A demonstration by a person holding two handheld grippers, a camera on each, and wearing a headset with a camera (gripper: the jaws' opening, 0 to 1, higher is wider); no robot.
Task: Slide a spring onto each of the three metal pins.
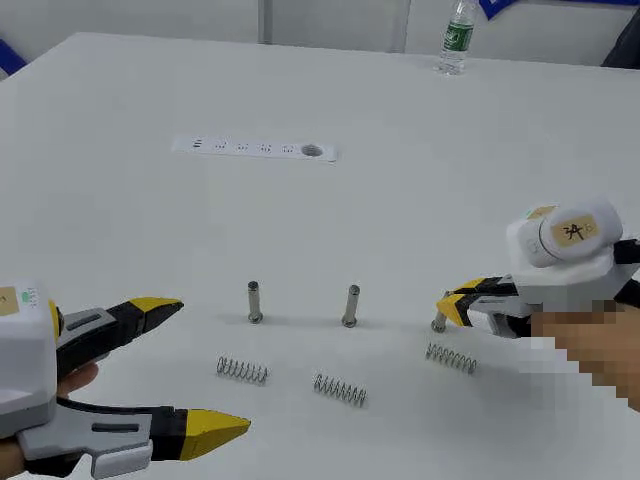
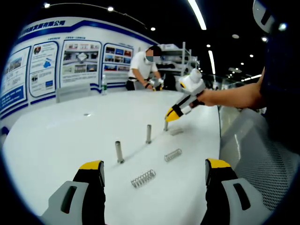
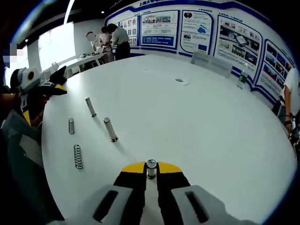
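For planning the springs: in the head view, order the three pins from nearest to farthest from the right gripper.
1. Right pin, between the right gripper's jaws.
2. Middle pin, to its left.
3. Left pin, farthest left.

pins (image 1: pixel 255 301): three, upright, bare | springs (image 1: pixel 242 370): three, flat, near pins

Bright, even light w/ o/head strip lights (image 2: pixel 198 15), soft shadows, fisheye-warped edges.
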